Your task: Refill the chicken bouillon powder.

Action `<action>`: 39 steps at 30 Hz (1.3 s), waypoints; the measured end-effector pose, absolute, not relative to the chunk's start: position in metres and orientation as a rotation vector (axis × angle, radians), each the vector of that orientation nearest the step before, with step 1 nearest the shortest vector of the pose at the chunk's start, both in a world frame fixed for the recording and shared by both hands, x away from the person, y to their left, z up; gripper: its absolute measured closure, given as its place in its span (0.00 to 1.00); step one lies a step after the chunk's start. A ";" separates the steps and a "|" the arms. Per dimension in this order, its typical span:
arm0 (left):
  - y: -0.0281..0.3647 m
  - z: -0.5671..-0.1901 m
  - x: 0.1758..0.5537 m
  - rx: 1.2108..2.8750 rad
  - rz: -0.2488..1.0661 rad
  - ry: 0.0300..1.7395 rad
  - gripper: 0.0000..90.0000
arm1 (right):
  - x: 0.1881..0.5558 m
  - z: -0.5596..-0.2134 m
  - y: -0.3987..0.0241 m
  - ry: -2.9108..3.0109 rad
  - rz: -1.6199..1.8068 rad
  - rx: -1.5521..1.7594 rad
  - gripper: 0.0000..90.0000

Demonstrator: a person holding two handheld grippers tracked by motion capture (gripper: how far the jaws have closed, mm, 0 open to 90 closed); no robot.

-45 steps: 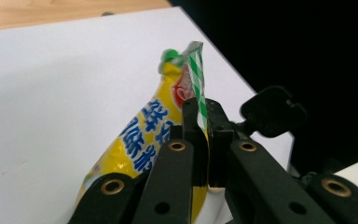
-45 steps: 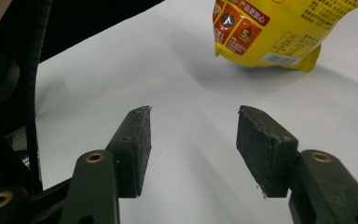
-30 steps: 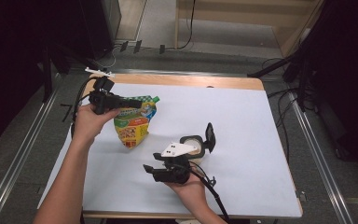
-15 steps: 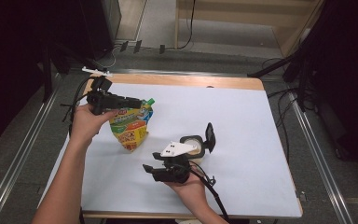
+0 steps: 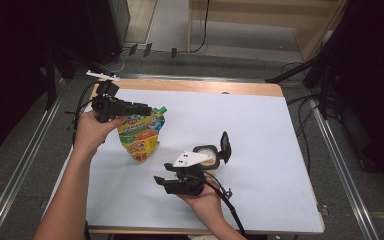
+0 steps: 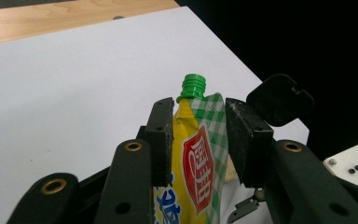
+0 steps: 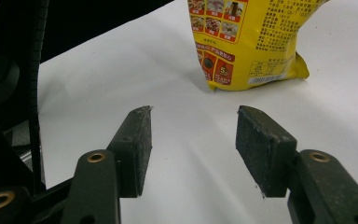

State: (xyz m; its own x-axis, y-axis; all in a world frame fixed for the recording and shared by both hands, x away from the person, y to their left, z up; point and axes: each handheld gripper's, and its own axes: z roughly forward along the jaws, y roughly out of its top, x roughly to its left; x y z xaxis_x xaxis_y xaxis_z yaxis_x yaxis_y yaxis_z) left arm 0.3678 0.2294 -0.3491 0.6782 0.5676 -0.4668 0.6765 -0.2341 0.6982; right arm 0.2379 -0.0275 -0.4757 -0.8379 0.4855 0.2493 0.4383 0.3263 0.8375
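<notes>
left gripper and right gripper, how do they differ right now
The left gripper has the yellow spouted pouch with the green cap between its fingers, which have just been opening, with a gap at one pad; the right gripper has nothing between its fingers. The left is raised at the pouch's top; the right lies low over the white table sheet. Both have black fingers.

- White sheet [image 5: 260, 130]: covers most of the tabletop.
- Wooden table edge [image 5: 200, 86]: bare strip along the far side.
- Metal rails [image 5: 22, 165]: flank the table left and right.
- Cables [image 5: 202, 30]: run across the floor beyond the table.
</notes>
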 end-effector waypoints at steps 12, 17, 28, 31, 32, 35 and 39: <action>0.236 -0.343 0.368 1.911 -0.138 0.993 0.67 | 0.238 -0.474 -0.028 2.535 1.562 0.877 0.52; 0.241 -0.339 0.369 1.895 -0.138 1.001 0.67 | 0.238 -0.471 -0.029 2.541 1.559 0.880 0.52; 0.251 -0.334 0.369 1.878 -0.121 1.016 0.66 | 0.237 -0.470 -0.030 2.567 1.546 0.869 0.53; 0.257 -0.335 0.371 1.875 -0.113 1.040 0.65 | 0.236 -0.468 -0.030 2.567 1.551 0.865 0.53; 0.259 -0.336 0.372 1.870 -0.114 1.050 0.64 | 0.236 -0.468 -0.030 2.568 1.550 0.865 0.53; 0.263 -0.341 0.374 1.852 -0.105 1.079 0.63 | 0.236 -0.466 -0.031 2.568 1.552 0.864 0.53; 0.267 -0.349 0.376 1.855 -0.072 1.099 0.60 | 0.236 -0.462 -0.034 2.569 1.541 0.857 0.54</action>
State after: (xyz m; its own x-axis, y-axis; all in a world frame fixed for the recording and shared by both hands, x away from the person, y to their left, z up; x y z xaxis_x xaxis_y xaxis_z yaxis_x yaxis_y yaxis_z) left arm 0.3764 0.2672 -0.3487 0.5953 0.6524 -0.4690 0.7082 -0.1504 0.6898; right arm 0.2365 -0.0342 -0.4617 -0.8483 0.4663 0.2510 0.4410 0.3596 0.8223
